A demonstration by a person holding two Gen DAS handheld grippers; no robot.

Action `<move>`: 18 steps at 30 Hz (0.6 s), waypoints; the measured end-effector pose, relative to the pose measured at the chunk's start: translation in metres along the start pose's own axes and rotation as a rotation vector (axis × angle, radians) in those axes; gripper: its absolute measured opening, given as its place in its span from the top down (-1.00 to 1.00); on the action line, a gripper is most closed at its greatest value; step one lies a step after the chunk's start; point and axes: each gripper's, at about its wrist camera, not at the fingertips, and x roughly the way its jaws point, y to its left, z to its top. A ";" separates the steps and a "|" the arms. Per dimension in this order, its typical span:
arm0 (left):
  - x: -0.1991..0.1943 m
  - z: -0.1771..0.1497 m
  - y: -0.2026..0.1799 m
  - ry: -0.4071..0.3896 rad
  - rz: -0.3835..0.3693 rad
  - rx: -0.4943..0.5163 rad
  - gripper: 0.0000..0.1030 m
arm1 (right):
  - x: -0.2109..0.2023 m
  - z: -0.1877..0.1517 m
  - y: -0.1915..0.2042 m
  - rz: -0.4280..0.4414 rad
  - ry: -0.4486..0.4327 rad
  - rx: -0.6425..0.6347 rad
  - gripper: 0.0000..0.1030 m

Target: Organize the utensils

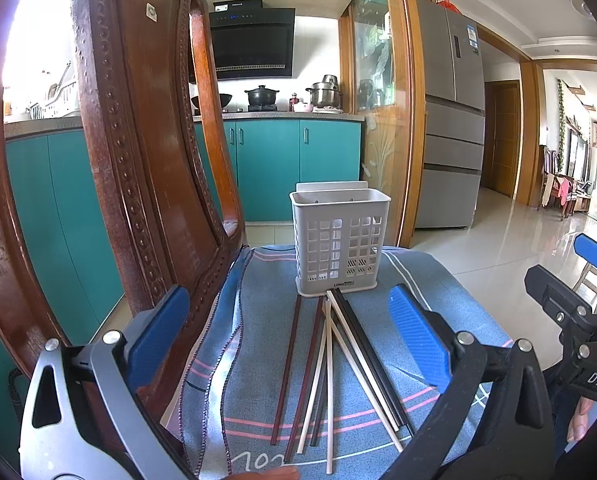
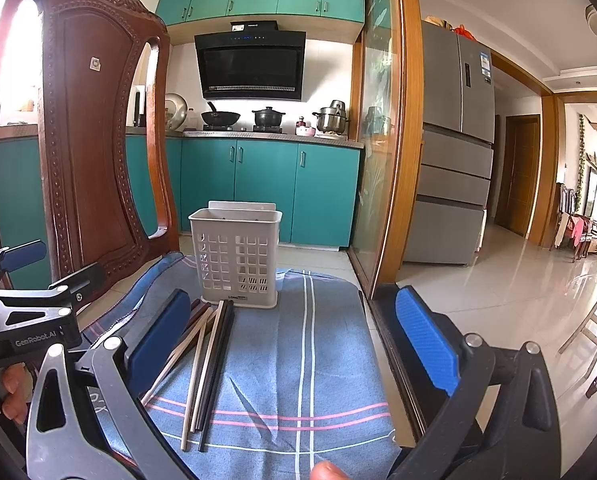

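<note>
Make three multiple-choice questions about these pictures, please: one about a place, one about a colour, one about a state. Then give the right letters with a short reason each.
1. Where do the chopsticks lie?
A. inside the holder
B. on the blue cloth in front of the holder
C. on the kitchen counter

2. What colour is the utensil holder?
A. pale grey-white
B. red
C. teal

3. How do the jaws of the left gripper stand?
A. shut on a chopstick
B. shut on nothing
C. open, holding nothing

Answers:
1 B: the sticks fan out on the blue cloth, their far tips at the holder's base.
2 A: its perforated walls are pale grey-white in both views.
3 C: its blue pads sit wide apart on either side of the chopsticks; the right gripper is open too.
</note>
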 end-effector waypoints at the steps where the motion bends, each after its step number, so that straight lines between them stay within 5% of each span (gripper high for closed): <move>1: 0.000 0.000 0.000 0.000 0.000 0.000 -0.93 | 0.000 0.000 0.000 0.000 0.000 0.001 -0.95; 18: 0.003 -0.002 0.000 0.007 0.004 0.006 -0.93 | 0.002 -0.001 0.001 0.002 0.002 0.004 -0.95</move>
